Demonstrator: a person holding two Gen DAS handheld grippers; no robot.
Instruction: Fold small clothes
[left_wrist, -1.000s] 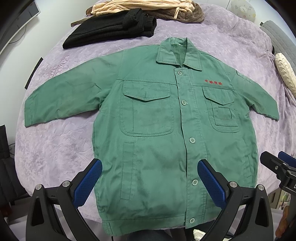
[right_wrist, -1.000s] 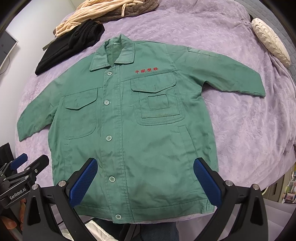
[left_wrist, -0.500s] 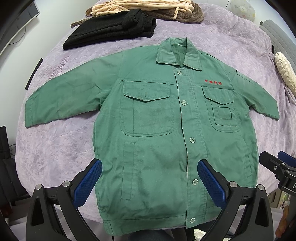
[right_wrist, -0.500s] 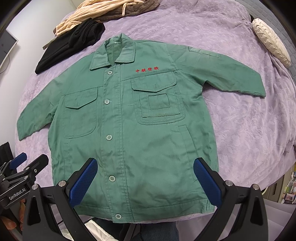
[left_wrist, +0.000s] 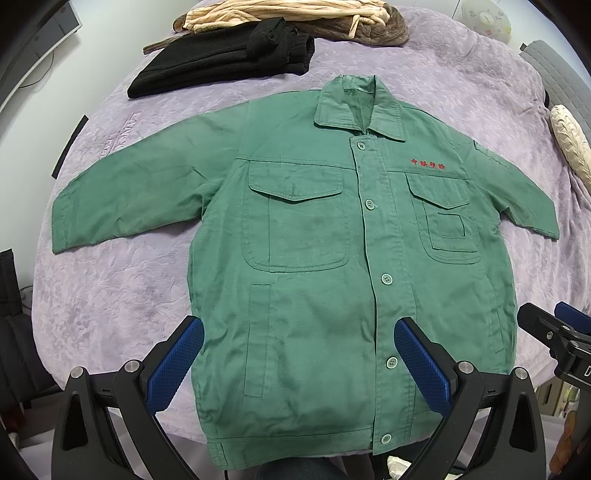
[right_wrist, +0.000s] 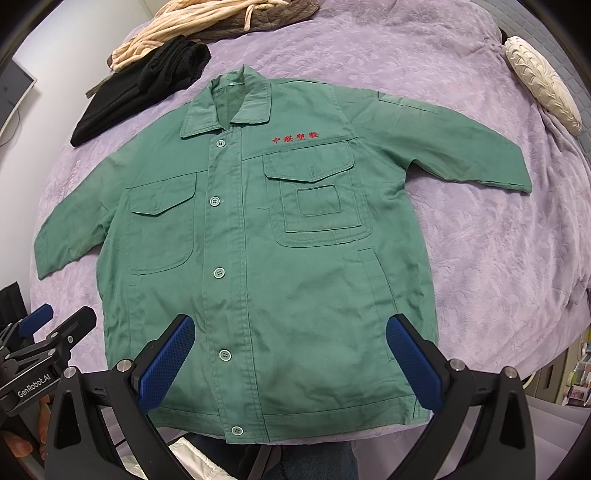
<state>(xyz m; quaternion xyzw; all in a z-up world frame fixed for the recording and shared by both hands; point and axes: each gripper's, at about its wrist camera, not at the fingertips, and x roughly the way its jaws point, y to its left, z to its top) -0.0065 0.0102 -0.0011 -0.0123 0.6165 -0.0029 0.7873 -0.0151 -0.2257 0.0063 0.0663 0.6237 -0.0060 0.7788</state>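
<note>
A small green button-up jacket (left_wrist: 314, 280) with red embroidered characters lies flat, front up, sleeves spread, on a purple bedspread (left_wrist: 110, 295); it also shows in the right wrist view (right_wrist: 288, 280). My left gripper (left_wrist: 295, 362) is open and empty, hovering above the jacket's lower hem. My right gripper (right_wrist: 290, 354) is open and empty, also above the lower hem. The right gripper's tip shows at the right edge of the left wrist view (left_wrist: 554, 332); the left gripper's tip shows at the left edge of the right wrist view (right_wrist: 51, 339).
Folded black clothes (left_wrist: 225, 55) and a beige and brown pile (left_wrist: 295, 14) lie at the far side of the bed. A white patterned cushion (right_wrist: 539, 81) sits at the right. The bed's near edge runs just under the jacket hem.
</note>
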